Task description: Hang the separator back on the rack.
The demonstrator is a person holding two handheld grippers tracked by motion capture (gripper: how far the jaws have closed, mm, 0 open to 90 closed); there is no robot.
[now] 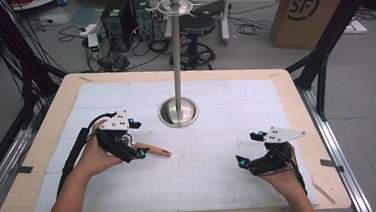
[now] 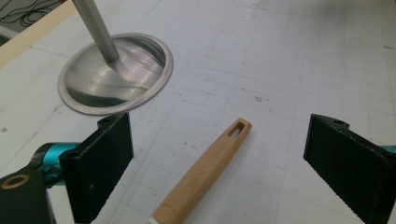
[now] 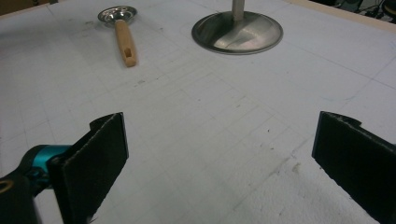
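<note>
Your left gripper (image 2: 217, 158) straddles the skimmer spoon's wooden handle (image 2: 205, 172), jaws wide open for a grasp, near the stand base (image 2: 93, 88). Right gripper (image 3: 219, 163) idles, also open.

The spoon (image 3: 122, 29) has a matt, light wooden handle and a shiny perforated metal bowl. The stand (image 1: 178, 111) near the table's far middle is polished, glossy metal, while the table (image 1: 43, 141) has pale wood edges under a matt white gridded sheet (image 1: 205, 170). The left gripper (image 2: 217, 168) has black, ribbed, matt pads.
</note>
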